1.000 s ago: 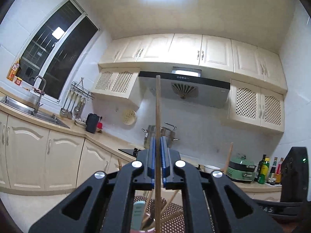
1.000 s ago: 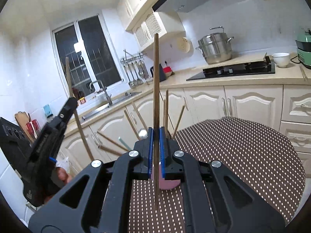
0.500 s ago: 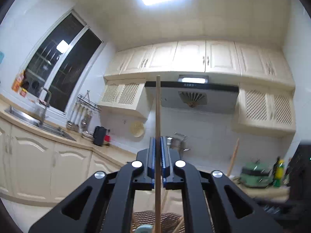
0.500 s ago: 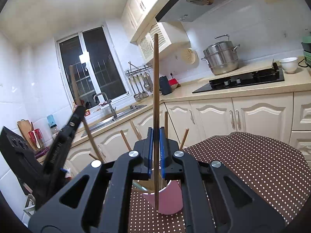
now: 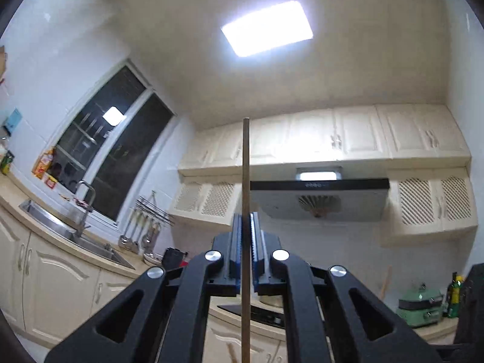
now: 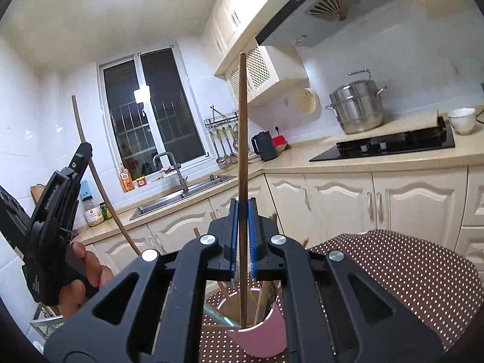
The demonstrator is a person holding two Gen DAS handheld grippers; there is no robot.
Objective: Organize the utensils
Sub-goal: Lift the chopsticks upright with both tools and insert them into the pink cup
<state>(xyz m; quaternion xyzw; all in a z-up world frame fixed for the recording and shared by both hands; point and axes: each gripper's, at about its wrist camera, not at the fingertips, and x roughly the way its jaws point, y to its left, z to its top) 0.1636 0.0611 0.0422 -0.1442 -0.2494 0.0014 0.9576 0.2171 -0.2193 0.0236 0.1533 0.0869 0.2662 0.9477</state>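
**Both grippers clamp a chopstick, one over the pink cup**

Here, the right gripper [image 6: 241, 236] has its blue-padded jaws pressed narrowly on a dark wooden chopstick [image 6: 242, 139], held upright. The stick's upper end rises well above the jaws; its lower end reaches down to the mouth of the pink cup [image 6: 266, 337], at or just inside the rim. Several other wooden chopsticks [image 6: 262, 301] already lean in that cup at mixed angles. The cup stands on a brown tablecloth with white dots [image 6: 402, 275].

The left gripper [image 5: 245, 246] likewise has its jaws closed tight on a lighter wooden chopstick [image 5: 245, 175], which runs straight up through the pads and continues below them to the bottom edge of the left wrist view. From the right wrist camera the left gripper [image 6: 60, 199] shows off to the left, raised and tilted, with the person's hand [image 6: 81, 275] around its grip and its chopstick [image 6: 90, 166] sticking out above and below it, well apart from the cup.

Farther out, the kitchen counter carries a steel sink [image 6: 181, 195] under the dark window [image 6: 151, 109], a rack of hanging ladles [image 6: 224, 142], a black kettle [image 6: 264, 145], a black cooktop [image 6: 390, 143] with a steel steamer pot [image 6: 358, 106], and a white bowl [image 6: 461, 119]. A range hood [image 5: 317, 199] sits beneath cream wall cabinets [image 5: 348, 134].
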